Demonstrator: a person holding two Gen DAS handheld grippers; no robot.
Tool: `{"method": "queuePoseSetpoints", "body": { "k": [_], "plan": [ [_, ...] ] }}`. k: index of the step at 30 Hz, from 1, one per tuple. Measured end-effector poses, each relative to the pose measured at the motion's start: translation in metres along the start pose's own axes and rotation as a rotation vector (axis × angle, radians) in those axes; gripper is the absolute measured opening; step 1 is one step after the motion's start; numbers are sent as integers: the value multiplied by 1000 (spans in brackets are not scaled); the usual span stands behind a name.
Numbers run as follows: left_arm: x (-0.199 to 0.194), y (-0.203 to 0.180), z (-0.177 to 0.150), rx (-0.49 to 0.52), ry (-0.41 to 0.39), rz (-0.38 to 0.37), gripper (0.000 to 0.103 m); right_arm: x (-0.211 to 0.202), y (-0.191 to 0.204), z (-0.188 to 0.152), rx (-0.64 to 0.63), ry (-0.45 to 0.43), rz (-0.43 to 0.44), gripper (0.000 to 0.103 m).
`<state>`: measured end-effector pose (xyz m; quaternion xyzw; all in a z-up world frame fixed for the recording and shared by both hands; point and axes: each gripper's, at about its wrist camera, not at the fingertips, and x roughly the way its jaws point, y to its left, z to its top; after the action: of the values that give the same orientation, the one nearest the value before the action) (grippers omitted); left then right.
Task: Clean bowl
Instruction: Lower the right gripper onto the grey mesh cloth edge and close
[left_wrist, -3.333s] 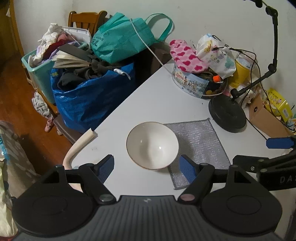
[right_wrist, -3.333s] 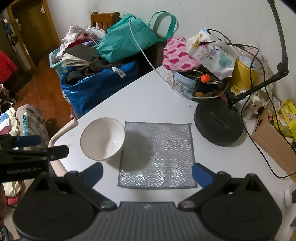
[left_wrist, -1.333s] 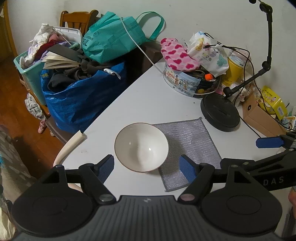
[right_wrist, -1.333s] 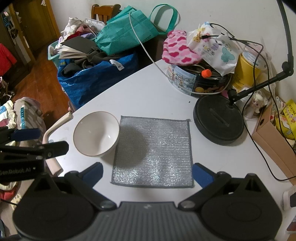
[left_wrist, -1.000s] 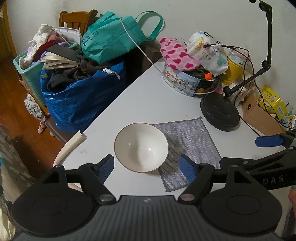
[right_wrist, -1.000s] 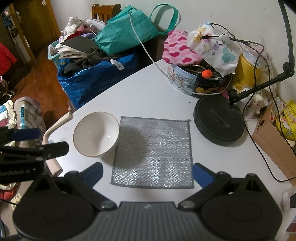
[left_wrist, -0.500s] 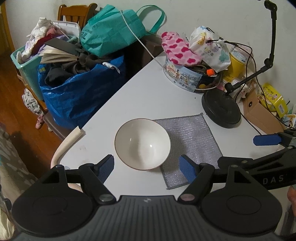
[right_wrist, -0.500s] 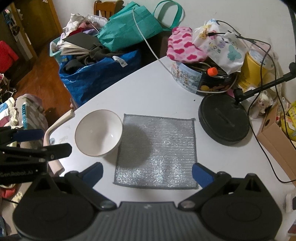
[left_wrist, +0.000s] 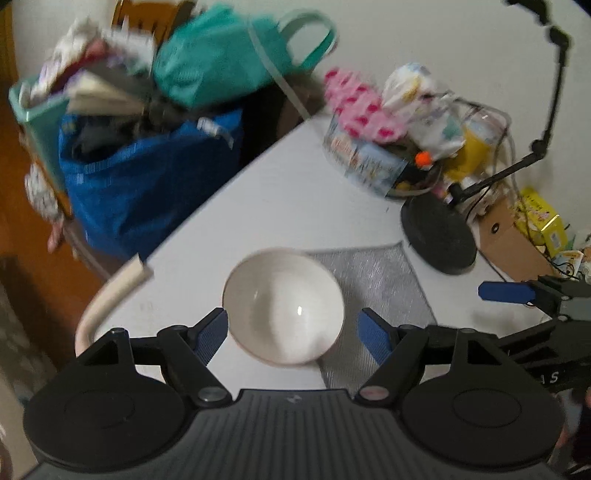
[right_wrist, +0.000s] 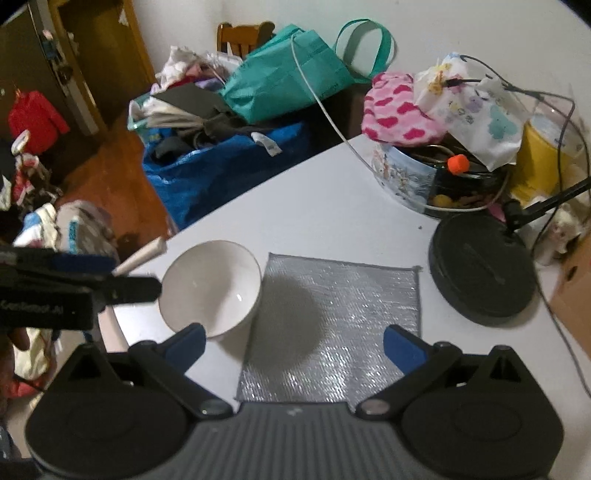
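White table (right_wrist: 325, 218) with the bowl (right_wrist: 210, 286) as landmark. The ceramic bowl stands upright and empty near the table's edge; the silver-grey scouring cloth (right_wrist: 332, 325) lies flat just beside it, its edge apparently touching or slipping under the bowl's foot, though blur in the left wrist view leaves this unsure. Beyond the cloth stands a black round stand base (right_wrist: 482, 267). The left gripper (left_wrist: 293, 332) is spread wide, framing the bowl (left_wrist: 283, 305) without touching it; the right gripper (right_wrist: 293, 341) is likewise spread, empty, above the cloth. The bowl is probably rigid, glazed, slippery and breakable, best gripped across its rim wall. Compared with a second earlier, both grippers sit lower and closer.
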<state>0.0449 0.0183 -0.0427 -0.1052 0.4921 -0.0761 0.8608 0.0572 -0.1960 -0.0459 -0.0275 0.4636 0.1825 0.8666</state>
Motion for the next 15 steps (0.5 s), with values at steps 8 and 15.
{"method": "queuePoseSetpoints", "body": {
  "k": [8, 15],
  "plan": [
    [17, 5, -6, 60, -22, 14, 77, 36, -24, -14, 2, -9, -107, 101],
    [27, 13, -8, 73, 7, 26, 77, 74, -70, -26, 79, 48, -134, 73]
  ]
}}
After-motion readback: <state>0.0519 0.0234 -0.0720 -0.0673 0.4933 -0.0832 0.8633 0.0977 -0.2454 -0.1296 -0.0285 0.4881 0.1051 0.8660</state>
